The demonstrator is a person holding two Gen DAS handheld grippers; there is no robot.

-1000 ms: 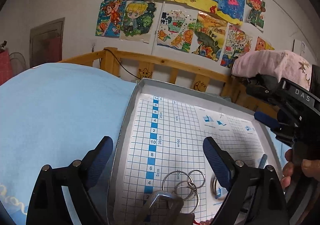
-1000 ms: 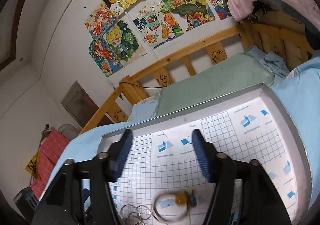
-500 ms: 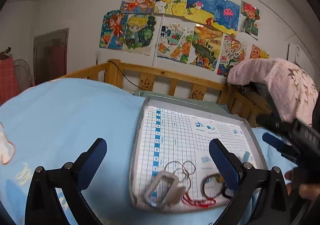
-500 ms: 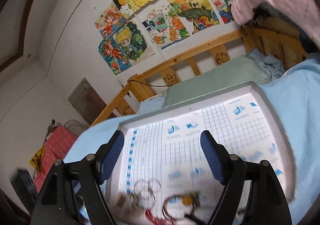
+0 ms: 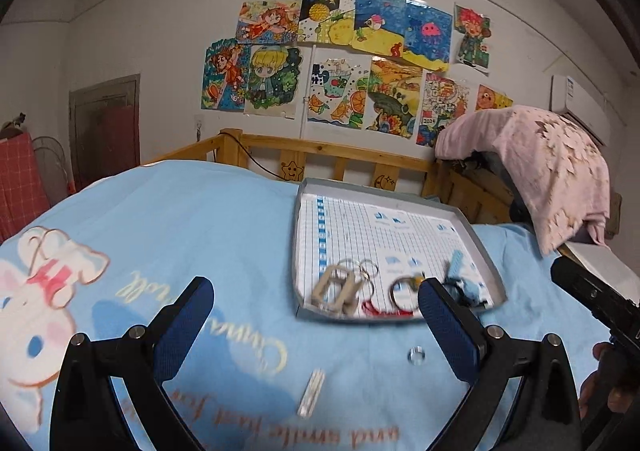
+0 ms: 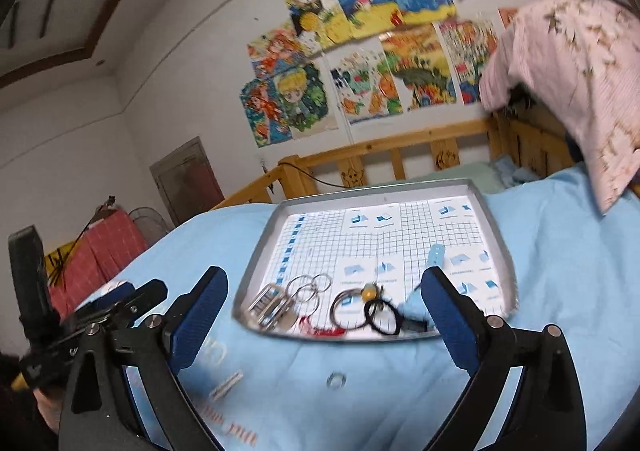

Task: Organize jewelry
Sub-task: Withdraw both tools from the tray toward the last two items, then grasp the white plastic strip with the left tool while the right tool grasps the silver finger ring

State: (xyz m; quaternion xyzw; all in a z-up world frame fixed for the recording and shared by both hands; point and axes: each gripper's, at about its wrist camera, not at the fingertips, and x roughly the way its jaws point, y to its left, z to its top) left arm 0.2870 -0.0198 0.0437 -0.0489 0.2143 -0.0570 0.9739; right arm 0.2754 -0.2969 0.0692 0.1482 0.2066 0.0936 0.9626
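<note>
Right view alone shows black loop (image 6: pixel 383 315) in tray (image 6: pixel 256 251).

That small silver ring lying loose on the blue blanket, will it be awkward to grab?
Probably. The small silver ring lies flat on the soft blue blanket, so fingertips may press it into the fabric. Smooth metal looks slippery. Tipped on edge, it could roll.

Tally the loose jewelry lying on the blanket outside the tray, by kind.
Small ring: 1
Clear bar-shaped piece, maybe a clip: 1
Total: 2
Both lie on the blue blanket, on the camera side of the tray.
</note>
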